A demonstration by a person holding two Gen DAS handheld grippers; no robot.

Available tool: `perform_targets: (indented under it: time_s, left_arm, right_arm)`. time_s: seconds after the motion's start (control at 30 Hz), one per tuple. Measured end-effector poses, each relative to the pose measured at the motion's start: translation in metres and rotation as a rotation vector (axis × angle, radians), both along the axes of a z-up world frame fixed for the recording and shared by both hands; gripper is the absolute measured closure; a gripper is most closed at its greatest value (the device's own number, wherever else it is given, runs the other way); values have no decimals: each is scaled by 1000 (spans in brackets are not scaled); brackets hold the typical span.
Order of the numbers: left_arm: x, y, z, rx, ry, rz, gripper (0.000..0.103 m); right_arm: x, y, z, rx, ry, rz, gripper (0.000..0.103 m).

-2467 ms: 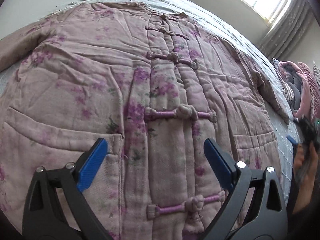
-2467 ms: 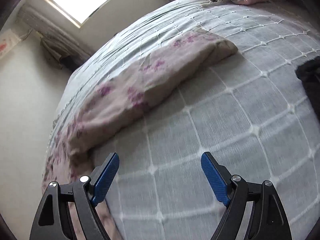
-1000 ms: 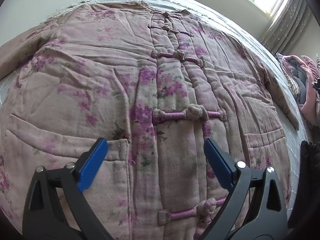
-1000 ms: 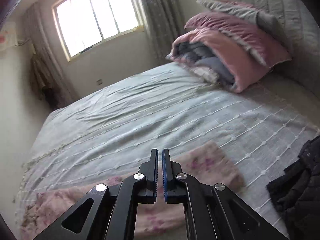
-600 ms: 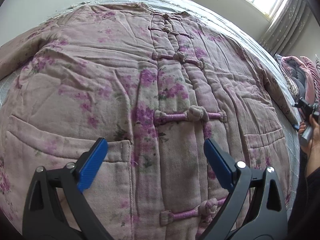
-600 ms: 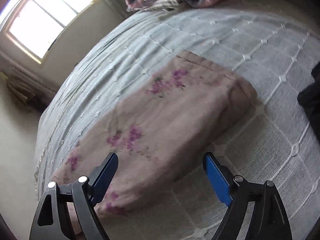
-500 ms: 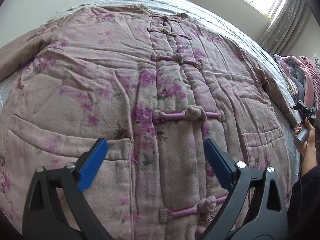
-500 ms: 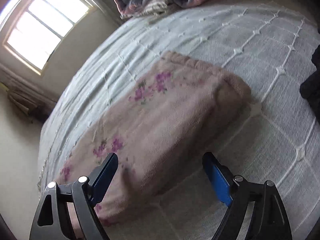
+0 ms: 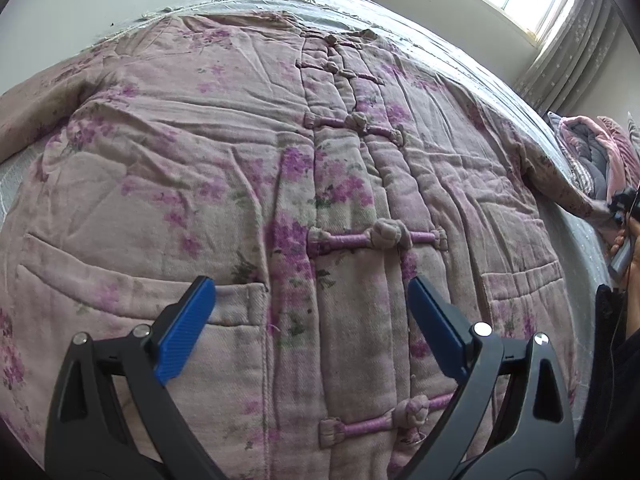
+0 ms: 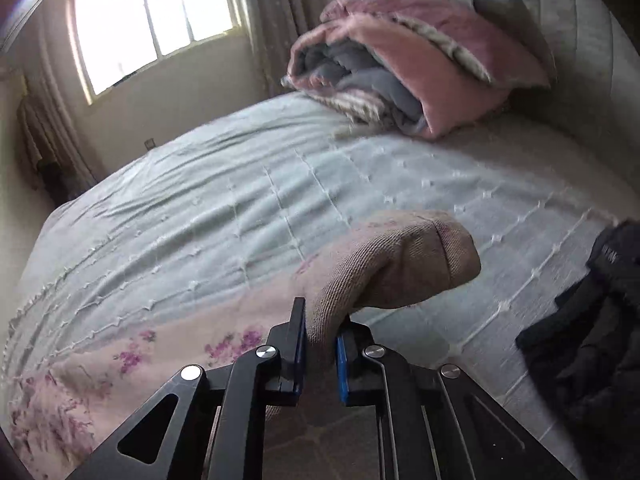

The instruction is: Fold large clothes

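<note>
A large pink quilted jacket [image 9: 248,184] with purple flowers and knot buttons lies spread face up on the bed. My left gripper [image 9: 310,328] hovers open and empty above its lower front, near the left pocket. My right gripper [image 10: 320,344] is shut on the cuff of the jacket's right sleeve [image 10: 392,264] and holds it raised off the bedspread. The right gripper also shows small at the far right of the left wrist view [image 9: 622,210], at the sleeve end.
The bed has a pale blue quilted bedspread [image 10: 240,184]. A pile of folded pink and grey blankets [image 10: 400,68] lies near the headboard. A dark garment [image 10: 592,328] lies at the right edge. A window [image 10: 156,20] and curtains are behind.
My right gripper was open over the sleeve cuff and has now closed on it and lifted it. My left gripper has stayed open above the jacket front.
</note>
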State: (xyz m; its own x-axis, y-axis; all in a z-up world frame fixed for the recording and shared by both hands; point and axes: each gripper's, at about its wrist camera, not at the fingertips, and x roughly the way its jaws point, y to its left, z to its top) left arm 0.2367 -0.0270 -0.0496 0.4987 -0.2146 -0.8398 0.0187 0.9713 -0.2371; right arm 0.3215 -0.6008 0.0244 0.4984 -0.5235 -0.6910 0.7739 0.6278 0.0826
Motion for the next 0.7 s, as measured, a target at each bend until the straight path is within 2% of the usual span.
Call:
perform_targets:
  time_s: [0.1,0.2,0.27,0.33,0.43,0.5,0.6,0.7]
  left_arm:
    - [4,18,10,-19,-30,48,6]
    - [8,41,21,-22,-70,110,6]
    - [13,62,24,-47,-75,163,6]
    - [16,80,24,-73,-73,205,6]
    - [19,108,23,-117,-68,285,6]
    - [22,124,22,-146,-63,325,6]
    - [26,136,16,-186,-42,354,6]
    - [26,143,13,-229,-27,363,6]
  right_arm:
    - [16,63,61,-155,-82,135,91]
    - [37,156,110,-265,-186,330,92]
    - [50,225,128,-324,-236,467,92]
    - [60,287,132,-362,-252,591,92]
    - [73,371,114,-364,-250,787,92]
    - [81,419,84,-323,-222,910,92]
    - [93,480,24,-267,-109,1073,92]
    - [96,524,-38,-265,40,1181,92]
